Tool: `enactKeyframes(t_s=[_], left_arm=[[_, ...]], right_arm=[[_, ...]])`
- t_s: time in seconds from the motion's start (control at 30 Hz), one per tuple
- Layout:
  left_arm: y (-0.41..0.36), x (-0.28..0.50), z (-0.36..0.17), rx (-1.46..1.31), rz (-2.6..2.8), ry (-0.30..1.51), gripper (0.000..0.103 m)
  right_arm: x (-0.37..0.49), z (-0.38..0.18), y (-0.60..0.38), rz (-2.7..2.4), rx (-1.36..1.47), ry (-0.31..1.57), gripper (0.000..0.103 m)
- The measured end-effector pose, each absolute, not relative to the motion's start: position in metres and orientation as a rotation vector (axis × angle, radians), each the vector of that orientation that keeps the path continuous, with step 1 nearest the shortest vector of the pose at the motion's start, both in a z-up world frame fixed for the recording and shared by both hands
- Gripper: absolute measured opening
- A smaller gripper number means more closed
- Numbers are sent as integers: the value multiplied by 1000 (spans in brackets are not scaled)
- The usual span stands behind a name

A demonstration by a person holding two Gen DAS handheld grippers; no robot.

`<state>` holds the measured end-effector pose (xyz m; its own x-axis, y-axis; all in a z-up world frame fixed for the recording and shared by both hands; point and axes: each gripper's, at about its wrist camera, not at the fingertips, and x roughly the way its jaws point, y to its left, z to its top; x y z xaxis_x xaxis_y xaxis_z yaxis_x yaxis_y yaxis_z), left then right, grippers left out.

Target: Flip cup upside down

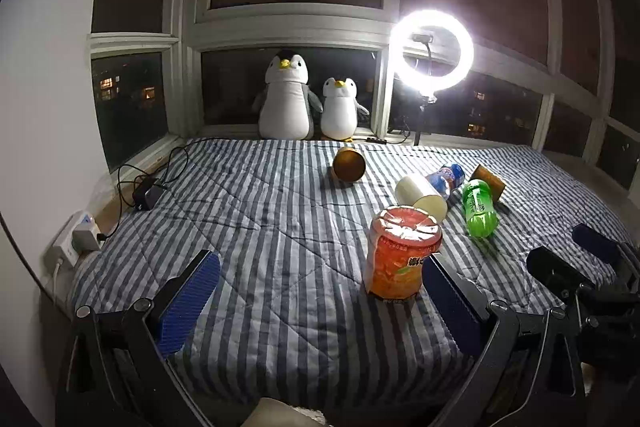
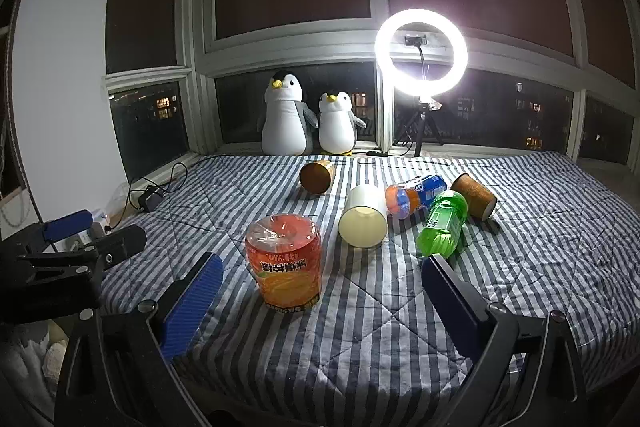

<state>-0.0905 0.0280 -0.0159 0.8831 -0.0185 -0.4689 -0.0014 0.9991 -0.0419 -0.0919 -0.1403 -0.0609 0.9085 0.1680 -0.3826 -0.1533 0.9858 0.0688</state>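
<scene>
Striped bedding (image 2: 360, 327) fills my view below a dark window. My orange cup (image 2: 286, 261) stands upside down on it, just ahead of my right gripper (image 2: 320, 283), nearer its left finger, untouched. Both that and my left gripper (image 1: 320, 279) are spread apart, holding nothing. Behind lie a white cup (image 2: 363, 221) and a green bottle (image 2: 442, 223).

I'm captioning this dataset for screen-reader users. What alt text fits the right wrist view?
Open right gripper over a striped bed; ahead, an upside-down orange bottle, a white cup on its side, two brown cups, two lying bottles. Behind, two plush penguins and a ring light at a dark window.
</scene>
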Motion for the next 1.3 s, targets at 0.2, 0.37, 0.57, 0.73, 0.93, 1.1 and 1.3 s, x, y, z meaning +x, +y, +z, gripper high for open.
enactKeyframes(t_s=[0.2, 0.37, 0.57, 0.73, 0.93, 1.1, 1.3], left_arm=[[27, -92, -16, -39, -8, 487, 102], [25, -90, -15, -34, -7, 485, 102], [22, -87, -16, -30, -10, 493, 102], [19, -86, -16, -27, -12, 492, 102], [18, -86, -15, -28, -17, 492, 102], [17, -85, -15, -26, -19, 493, 102], [17, -83, -15, -26, -21, 496, 102]], right_arm=[[-95, -61, -140, 161, 42, 395, 98], [-95, -61, -143, 151, 47, 390, 98], [-94, -61, -146, 146, 52, 391, 98], [-94, -62, -149, 144, 55, 390, 98], [-94, -62, -150, 143, 54, 389, 98], [-92, -62, -153, 141, 58, 395, 98], [-91, -63, -153, 141, 59, 396, 98]])
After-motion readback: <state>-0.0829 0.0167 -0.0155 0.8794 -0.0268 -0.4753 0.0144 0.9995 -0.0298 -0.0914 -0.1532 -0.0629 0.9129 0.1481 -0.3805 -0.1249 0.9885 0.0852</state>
